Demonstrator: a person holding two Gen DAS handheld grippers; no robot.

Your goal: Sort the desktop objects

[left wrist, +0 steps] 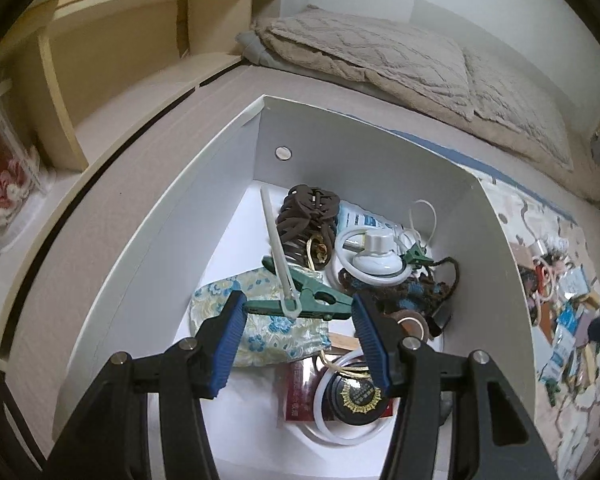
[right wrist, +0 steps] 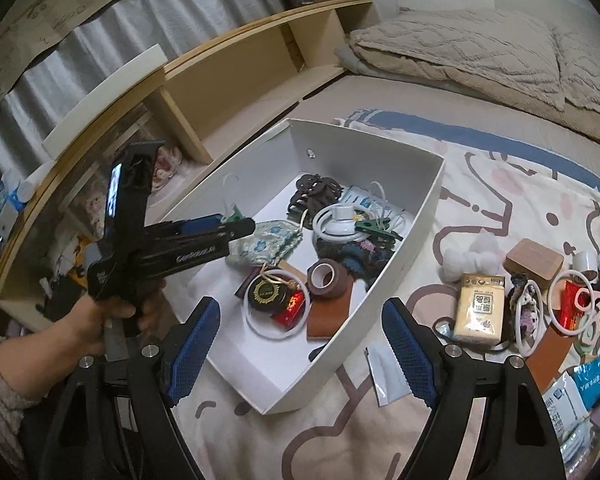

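A white box (left wrist: 380, 152) (right wrist: 424, 208) sits on the patterned mat and holds several sorted items. My left gripper (left wrist: 298, 310) is open above the box interior; a green clothespin (left wrist: 300, 300) with a white cable tie (left wrist: 278, 256) lies between its blue pads, over a floral pouch (left wrist: 256, 320). From the right wrist view the left gripper (right wrist: 236, 222) hovers over the box's left side. My right gripper (right wrist: 300, 344) is open and empty above the box's near corner. Loose items lie on the mat at right, among them a tissue pack (right wrist: 478, 306) and a wooden block (right wrist: 534, 264).
In the box are a brown hair claw (left wrist: 308, 220), a white cap in a ring (left wrist: 374, 258), brown tape (right wrist: 326, 278) and a black tin (right wrist: 266, 294). A wooden shelf (right wrist: 236, 80) stands to the left and a beige blanket (right wrist: 480, 44) behind.
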